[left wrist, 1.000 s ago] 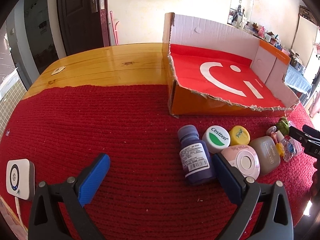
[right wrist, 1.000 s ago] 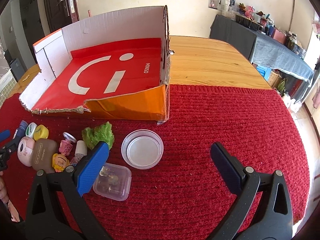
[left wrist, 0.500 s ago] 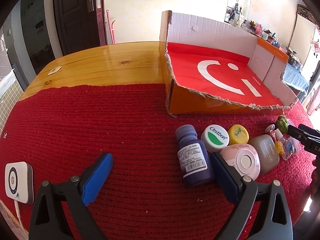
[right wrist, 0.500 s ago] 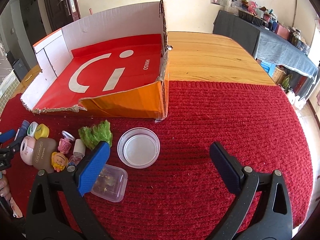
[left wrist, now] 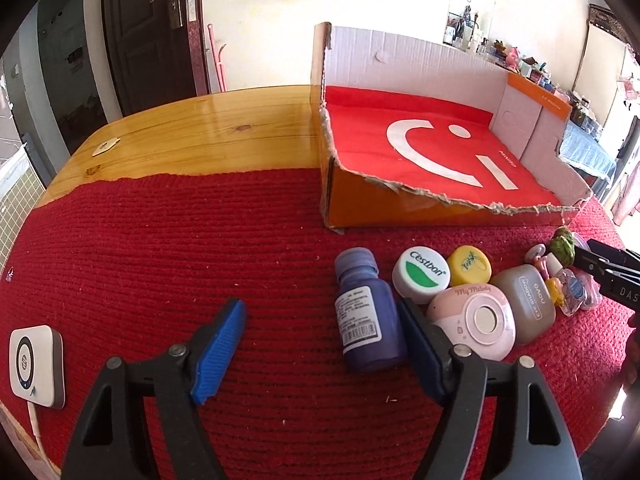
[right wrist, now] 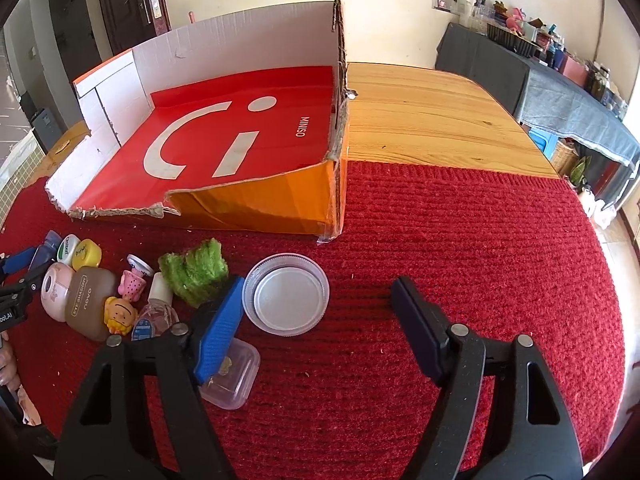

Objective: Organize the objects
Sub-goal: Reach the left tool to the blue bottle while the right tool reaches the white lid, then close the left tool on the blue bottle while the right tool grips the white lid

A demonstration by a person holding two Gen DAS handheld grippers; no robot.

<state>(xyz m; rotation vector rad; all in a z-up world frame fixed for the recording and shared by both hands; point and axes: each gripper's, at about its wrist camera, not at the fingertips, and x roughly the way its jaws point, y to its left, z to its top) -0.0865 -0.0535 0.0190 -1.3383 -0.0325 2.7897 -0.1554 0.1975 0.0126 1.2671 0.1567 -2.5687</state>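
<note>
A purple bottle (left wrist: 369, 312) lies on the red mat, between the fingers of my open left gripper (left wrist: 320, 336) and close to the right finger. Beside it sit a white-green Cestbon cap (left wrist: 421, 275), a yellow cap (left wrist: 469, 265), a pink round case (left wrist: 476, 320) and a brown eye-shadow box (left wrist: 524, 302). My right gripper (right wrist: 320, 312) is open and empty above a clear round lid (right wrist: 286, 294), its left finger over a small clear box (right wrist: 234, 376). A green fuzzy piece (right wrist: 196, 270) and small toys (right wrist: 120, 312) lie to the left. An open cardboard box (right wrist: 256, 200) with a red floor stands behind.
A white square device (left wrist: 34, 360) with a cable lies at the mat's left edge. The wooden table (right wrist: 432, 116) extends behind the mat. A door (left wrist: 152, 36) and a cluttered side table (right wrist: 560, 76) stand in the background.
Both grippers have moved slightly forward and lower toward the objects. The left gripper's right finger now sits nearer the purple bottle. Nothing was grasped.
</note>
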